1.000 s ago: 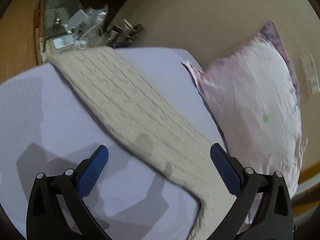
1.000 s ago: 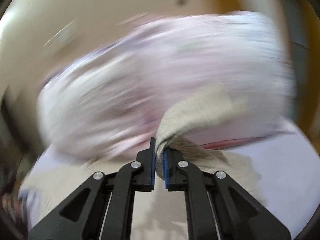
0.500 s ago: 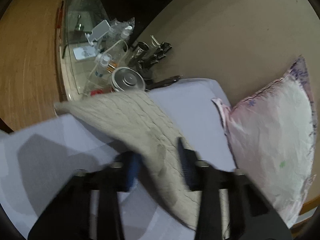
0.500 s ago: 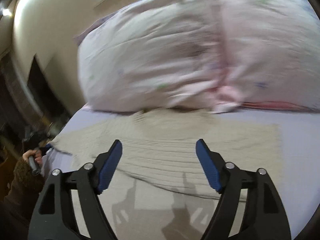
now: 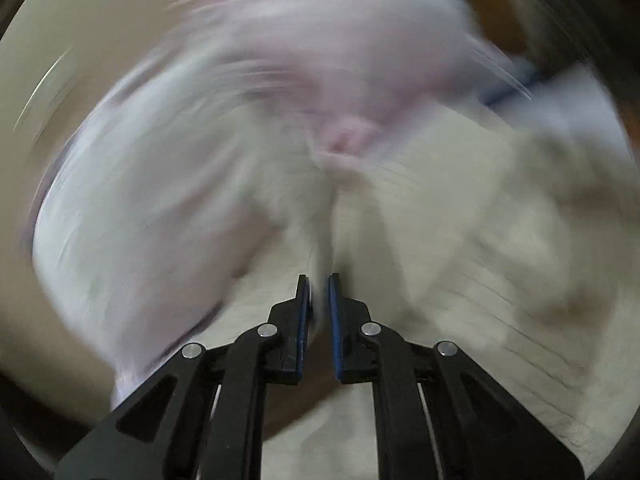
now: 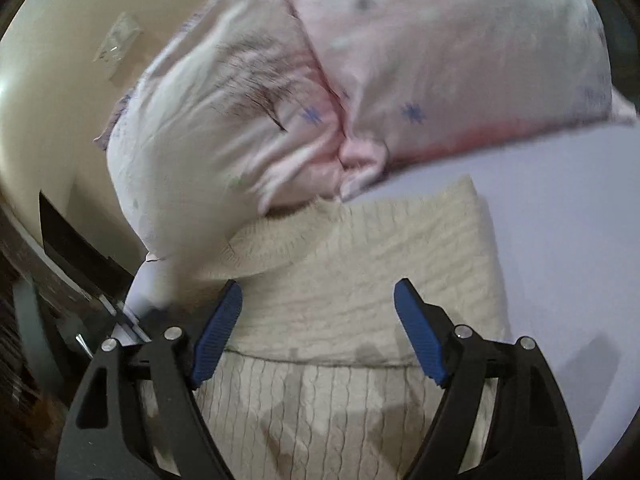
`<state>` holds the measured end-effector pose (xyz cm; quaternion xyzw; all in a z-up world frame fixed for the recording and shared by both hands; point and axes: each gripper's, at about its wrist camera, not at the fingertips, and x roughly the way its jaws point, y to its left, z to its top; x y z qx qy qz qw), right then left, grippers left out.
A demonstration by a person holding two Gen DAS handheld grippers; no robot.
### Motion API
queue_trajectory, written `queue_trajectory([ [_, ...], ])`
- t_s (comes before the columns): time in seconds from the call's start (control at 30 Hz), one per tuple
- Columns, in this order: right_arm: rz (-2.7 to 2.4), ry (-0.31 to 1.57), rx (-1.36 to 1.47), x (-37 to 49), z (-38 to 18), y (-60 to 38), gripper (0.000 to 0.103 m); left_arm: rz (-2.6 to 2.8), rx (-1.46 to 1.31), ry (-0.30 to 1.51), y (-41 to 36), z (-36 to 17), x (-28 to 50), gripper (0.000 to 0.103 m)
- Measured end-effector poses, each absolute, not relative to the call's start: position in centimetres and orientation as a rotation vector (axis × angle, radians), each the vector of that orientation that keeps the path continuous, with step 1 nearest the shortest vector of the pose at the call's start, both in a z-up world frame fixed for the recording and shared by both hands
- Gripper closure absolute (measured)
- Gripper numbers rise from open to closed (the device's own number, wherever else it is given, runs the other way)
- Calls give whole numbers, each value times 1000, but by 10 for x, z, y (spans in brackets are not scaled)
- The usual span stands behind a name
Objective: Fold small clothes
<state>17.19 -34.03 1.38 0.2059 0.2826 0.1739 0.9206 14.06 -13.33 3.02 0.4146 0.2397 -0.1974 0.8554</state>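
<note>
A cream cable-knit garment lies on the lavender bed sheet, partly folded over itself, its far edge against the pillows. My right gripper is open and empty, just above the garment's folded edge. In the left wrist view the picture is heavily blurred by motion. My left gripper has its jaws nearly together, pinching a fold of the cream garment and holding it lifted in front of the pillows.
Two pale pink pillows with small blue stars lean on the beige wall at the head of the bed; they also show blurred in the left wrist view. A dark gap and a glass-topped table edge lie to the left.
My left gripper went from open to shut on the garment and swung toward the pillows. My right gripper let go of the garment, opened, and now hovers over the folded part.
</note>
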Motion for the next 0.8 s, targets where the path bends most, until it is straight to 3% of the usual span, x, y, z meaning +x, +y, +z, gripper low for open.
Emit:
queue_trajectory([
  [0.07, 356, 618, 483, 175, 5, -353, 28, -433, 942, 491, -143, 11, 122, 87],
  [0.13, 345, 633, 510, 175, 0, -363, 41, -433, 872, 522, -130, 17, 118, 54],
  [0.2, 319, 655, 516, 176, -6, -371, 57, -402, 728, 541, -98, 37, 118, 34],
  [0.23, 310, 665, 522, 177, -9, -373, 65, -387, 667, 549, -84, 46, 118, 31],
  [0.33, 313, 695, 579, 185, -17, -378, 75, -339, 430, 636, -22, 67, 124, 29],
  [0.47, 295, 741, 622, 214, -25, -369, 75, -321, 171, 747, 40, 66, 116, 28],
  [0.57, 298, 761, 713, 236, -32, -367, 73, -307, -8, 794, 79, 62, 105, 19],
  [0.6, 300, 764, 739, 242, -35, -367, 77, -302, -55, 801, 88, 60, 100, 19],
  [0.63, 294, 757, 760, 248, -38, -367, 96, -296, -115, 811, 100, 57, 93, 17],
  [0.8, 280, 642, 765, 219, -32, -376, 99, -323, -293, 875, 135, 41, 79, 16],
])
